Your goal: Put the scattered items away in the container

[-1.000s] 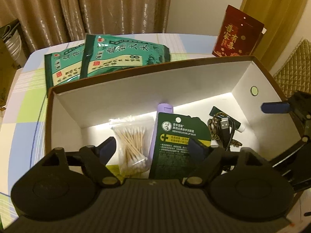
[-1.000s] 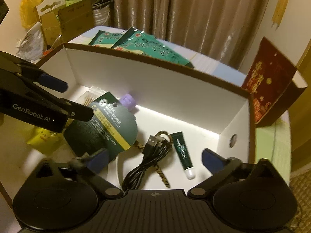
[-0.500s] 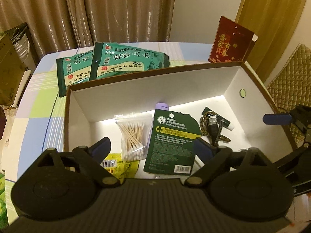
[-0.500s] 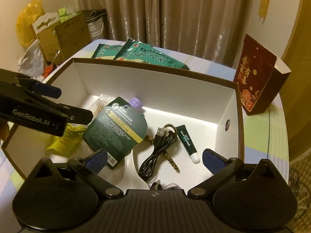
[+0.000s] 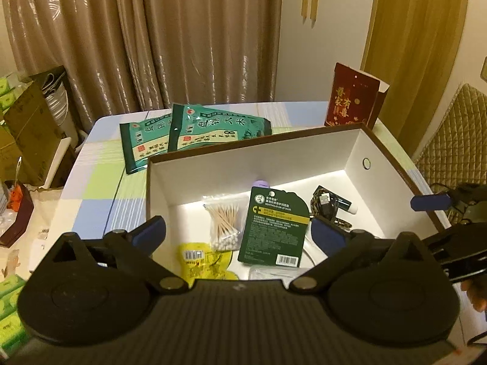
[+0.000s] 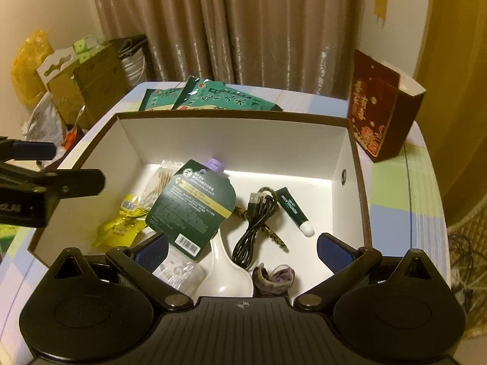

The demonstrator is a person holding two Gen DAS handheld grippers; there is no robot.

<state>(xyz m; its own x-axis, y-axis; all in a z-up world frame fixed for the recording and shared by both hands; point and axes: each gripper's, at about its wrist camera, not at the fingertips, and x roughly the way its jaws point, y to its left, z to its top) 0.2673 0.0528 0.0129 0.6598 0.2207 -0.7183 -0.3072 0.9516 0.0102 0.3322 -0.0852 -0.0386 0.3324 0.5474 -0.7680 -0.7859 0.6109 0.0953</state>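
In the left wrist view, the left hand-held gripper point(image 5: 237, 235) hangs above the near edge of the open box point(image 5: 383, 149) on the tabletop point(image 5: 100, 188), its jaws opening wide with nothing pinched between them. Below and beyond the fingers, inside the box, lie a bag of cotton swabs point(image 5: 223, 222), a dark green lip-balm card point(image 5: 274, 225), a yellow packet point(image 5: 202, 260) and a black USB cable point(image 5: 327, 203) beside a small tube point(image 5: 345, 203). The right hand-held gripper point(image 5: 430, 202) shows at the right edge. In the right wrist view, the right hand-held gripper point(image 6: 242, 248) is spread wide and empty over the box's near side; the card point(image 6: 191, 210), cable point(image 6: 254, 222), tube point(image 6: 295, 211), a white spoon point(image 6: 225, 273) and a crumpled purple item point(image 6: 274, 278) lie on the box floor below it, untouched.
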